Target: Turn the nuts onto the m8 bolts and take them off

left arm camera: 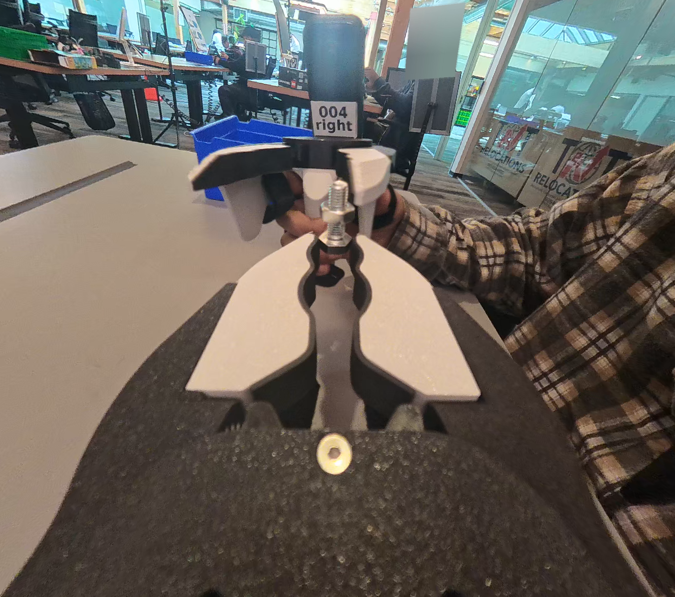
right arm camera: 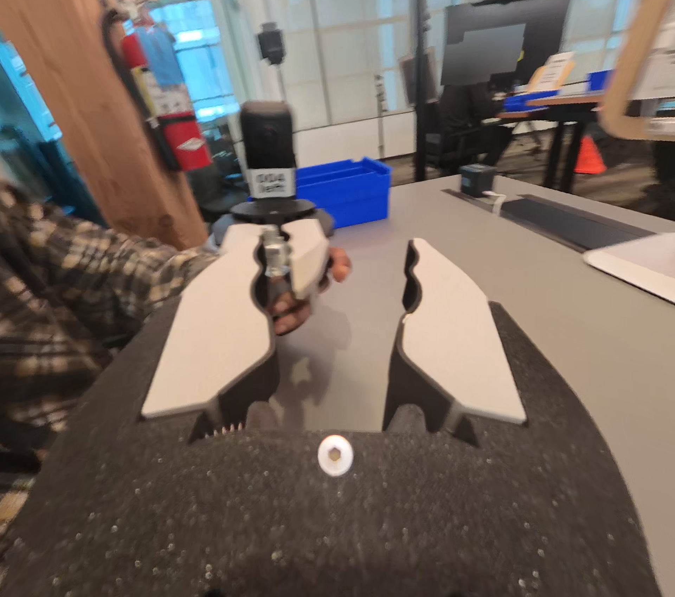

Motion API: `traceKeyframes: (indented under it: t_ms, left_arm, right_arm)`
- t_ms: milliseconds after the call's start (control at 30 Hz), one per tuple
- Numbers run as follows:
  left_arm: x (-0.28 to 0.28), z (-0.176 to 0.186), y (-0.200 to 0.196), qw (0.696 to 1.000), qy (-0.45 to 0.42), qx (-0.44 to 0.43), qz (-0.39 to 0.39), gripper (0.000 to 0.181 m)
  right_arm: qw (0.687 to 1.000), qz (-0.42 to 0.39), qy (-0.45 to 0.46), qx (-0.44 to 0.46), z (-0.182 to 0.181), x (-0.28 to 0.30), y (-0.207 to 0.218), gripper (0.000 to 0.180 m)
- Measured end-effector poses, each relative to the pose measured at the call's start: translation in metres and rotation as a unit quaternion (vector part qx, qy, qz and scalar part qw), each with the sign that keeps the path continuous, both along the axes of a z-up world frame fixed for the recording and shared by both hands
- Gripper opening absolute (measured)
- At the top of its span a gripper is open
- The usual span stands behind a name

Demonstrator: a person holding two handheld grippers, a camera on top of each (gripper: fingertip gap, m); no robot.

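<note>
- Grey bench [left arm camera: 91,251] lies beneath both of my claws.
- My right claw [right arm camera: 339,272] is spread, empty, beside the bolt.
- My left claw [left arm camera: 334,247] pinches the bolt [left arm camera: 338,192] by its head, upright.
- Nut [left arm camera: 336,210] sits mid-thread; I should close squarely on its flats before turning.

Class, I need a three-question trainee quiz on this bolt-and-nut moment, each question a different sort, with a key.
1. True or false: the left gripper is shut on the bolt.
2. The right gripper is: A open, B shut on the nut.
3. Fill in: behind both grippers, a ____ bin sits on the table.

Key: 1 true; 2 A; 3 blue.
</note>
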State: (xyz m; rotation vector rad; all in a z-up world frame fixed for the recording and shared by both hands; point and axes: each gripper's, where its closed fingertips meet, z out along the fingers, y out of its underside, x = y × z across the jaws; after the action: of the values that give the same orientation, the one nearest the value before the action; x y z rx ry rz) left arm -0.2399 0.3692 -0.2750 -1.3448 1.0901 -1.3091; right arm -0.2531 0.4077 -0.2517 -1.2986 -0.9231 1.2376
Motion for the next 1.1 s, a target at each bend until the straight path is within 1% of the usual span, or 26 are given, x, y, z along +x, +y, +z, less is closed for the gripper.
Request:
traceKeyframes:
  t_ms: [67,167,233,300,400,500,533,600,633,700,733,833,900,967,1033,1067,1100]
  left_arm:
    - [-0.003,0.003,-0.001,1.0,-0.001,0.007,0.0,0.015]
    - [-0.01,0.008,0.002,1.0,-0.004,0.01,0.002,0.015]
    - [-0.014,0.007,0.002,1.0,-0.003,0.012,0.002,0.015]
    - [-0.019,0.006,0.0,1.0,-0.002,0.016,0.005,0.015]
    - [-0.028,0.008,-0.001,1.0,-0.01,0.02,0.009,0.015]
    - [-0.032,0.01,0.003,1.0,-0.012,0.013,0.018,0.015]
    - [-0.032,0.01,0.003,1.0,-0.014,0.011,0.018,0.015]
    - [-0.031,0.009,0.002,1.0,-0.013,0.012,0.017,0.015]
    - [-0.03,0.009,0.002,1.0,-0.011,0.014,0.018,0.015]
    - [-0.031,0.01,0.003,1.0,-0.012,0.016,0.022,0.015]
    - [-0.032,0.011,0.002,1.0,-0.015,0.015,0.019,0.015]
    - [-0.031,0.01,0.002,1.0,-0.013,0.016,0.02,0.015]
    - [-0.028,0.007,0.001,1.0,-0.01,0.014,0.018,0.015]
    - [-0.027,0.005,0.001,1.0,-0.006,0.016,0.018,0.015]
    - [-0.028,0.006,0.002,1.0,-0.006,0.018,0.021,0.015]
    - [-0.028,0.007,0.002,1.0,-0.01,0.016,0.019,0.015]
    - [-0.029,0.008,0.002,1.0,-0.012,0.015,0.02,0.015]
  right_arm:
    - [0.999,-0.025,0.021,-0.009,0.007,0.012,0.01,0.07]
    - [0.999,-0.005,0.032,-0.003,0.018,0.004,0.001,0.074]
    - [1.0,0.004,0.01,0.004,0.014,-0.013,-0.004,0.079]
    - [1.0,0.008,-0.001,-0.001,0.009,-0.022,-0.002,0.08]
    - [1.0,-0.025,-0.005,-0.008,0.006,-0.017,0.013,0.08]
    - [1.0,0.006,0.009,-0.004,0.015,-0.028,0.001,0.086]
    - [1.0,0.012,-0.003,0.003,0.013,-0.035,-0.003,0.089]
    - [0.999,-0.002,-0.035,0.014,0.004,-0.042,0.001,0.09]
    - [0.999,-0.009,-0.037,0.01,0.002,-0.04,0.005,0.095]
    - [1.0,-0.018,-0.024,-0.01,0.002,-0.03,0.011,0.09]
    - [0.999,-0.026,-0.012,-0.013,0.005,-0.025,0.014,0.091]
    - [1.0,-0.002,0.008,-0.012,0.012,-0.028,0.004,0.092]
    - [1.0,0.005,-0.006,-0.006,0.008,-0.036,-0.001,0.093]
    - [1.0,-0.009,-0.022,-0.007,0.002,-0.035,0.005,0.096]
    - [0.999,-0.033,-0.02,-0.014,0.002,-0.022,0.015,0.092]
    - [0.999,-0.043,-0.015,-0.015,0.002,-0.017,0.018,0.094]
    - [0.999,-0.036,-0.005,-0.018,0.006,-0.016,0.016,0.094]
